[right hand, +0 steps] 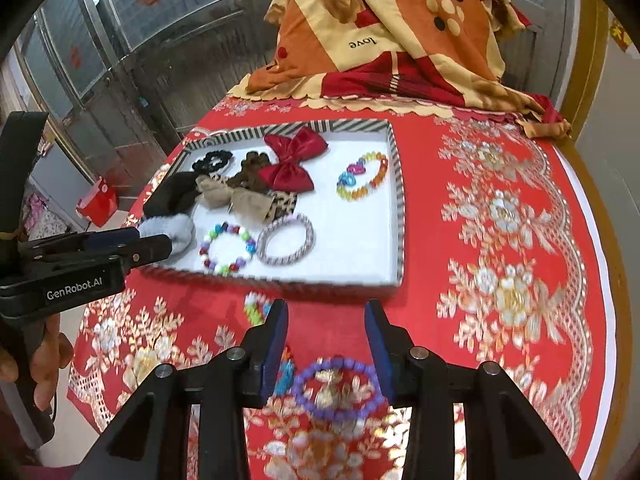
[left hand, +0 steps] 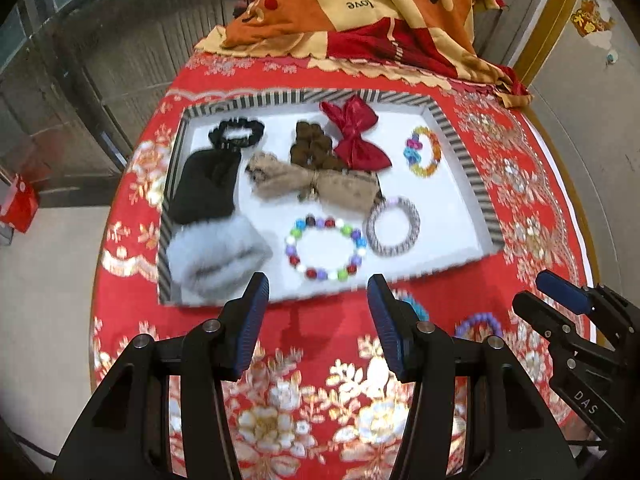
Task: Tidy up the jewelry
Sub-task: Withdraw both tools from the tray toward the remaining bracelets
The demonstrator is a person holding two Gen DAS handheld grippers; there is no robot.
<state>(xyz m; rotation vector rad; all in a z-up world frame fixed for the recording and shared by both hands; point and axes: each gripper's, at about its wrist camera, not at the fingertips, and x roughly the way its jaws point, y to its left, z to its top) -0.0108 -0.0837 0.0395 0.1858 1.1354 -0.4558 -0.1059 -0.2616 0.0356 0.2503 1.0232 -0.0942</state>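
Purple bracelet (right hand: 335,388) near worktop's front edge, betw. spread right claw (right hand: 327,340): centre pads, lower, pinch; left claw (left hand: 316,320) spread, empty.

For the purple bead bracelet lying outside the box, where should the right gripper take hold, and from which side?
The purple bead bracelet lies flat on the red tablecloth, an open ring. Come straight down from above with the right gripper, one finger inside the ring and one outside, pinching the bead strand at its far arc, probably the clearest section.

Striped-rim tray (left hand: 468,152) on red-clothed counter (left hand: 328,344): black scrunchie (left hand: 236,132), red bow (left hand: 356,136), beaded bracelet (left hand: 326,250), grey fur band (left hand: 216,256). Left hand-held gripper (left hand: 316,312) open, empty.
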